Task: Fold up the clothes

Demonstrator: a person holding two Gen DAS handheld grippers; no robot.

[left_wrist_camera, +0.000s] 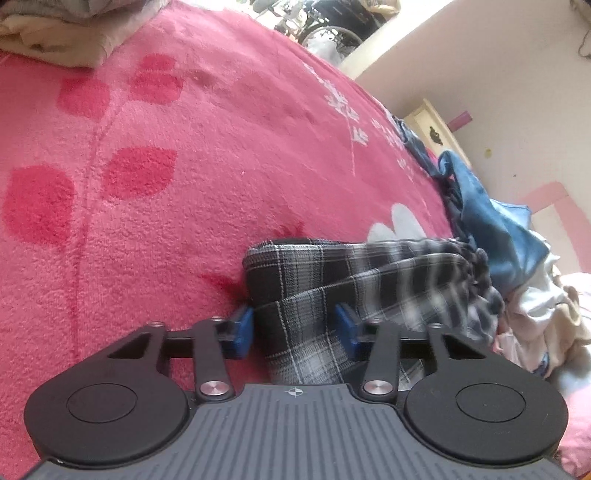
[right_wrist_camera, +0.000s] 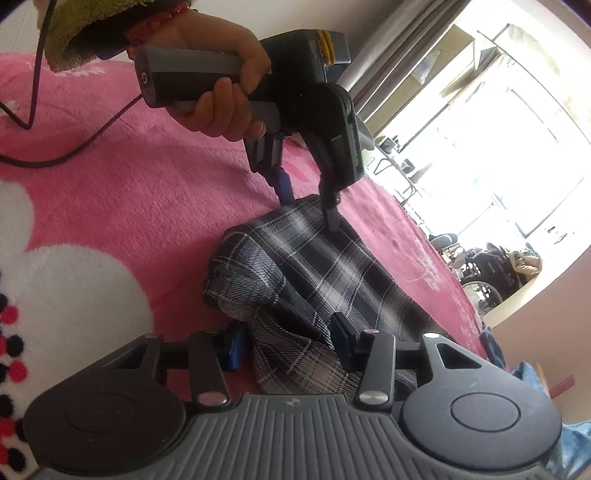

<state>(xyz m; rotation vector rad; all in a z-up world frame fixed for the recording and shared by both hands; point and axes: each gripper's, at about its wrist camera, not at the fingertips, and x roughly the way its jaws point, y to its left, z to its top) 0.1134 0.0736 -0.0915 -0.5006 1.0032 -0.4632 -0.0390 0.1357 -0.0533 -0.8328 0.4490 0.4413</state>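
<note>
Plaid cloth [left_wrist_camera: 332, 295], black with white checks, lies bunched on the pink blanket [left_wrist_camera: 166, 184]. Left hand-held gripper [left_wrist_camera: 295, 325] and right hand-held gripper [right_wrist_camera: 288, 343] each clench one end.

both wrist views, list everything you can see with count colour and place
plaid garment: one, black, grey and white, bunched on the blanket between both grippers
blanket: one, pink with red leaves and white flowers, covering the bed
folded clothes: a small stack, beige and grey, far corner of the blanket in the left wrist view
blue cloth: one, at the blanket's right edge
unfolded laundry: a heap, white and cream, right of the plaid garment
cable: one, black, trailing over the blanket
left gripper: black with blue pads, jaws around one end of the garment
right gripper: black with blue pads, jaws around the other end
hand: one, holding the left gripper's handle
</note>
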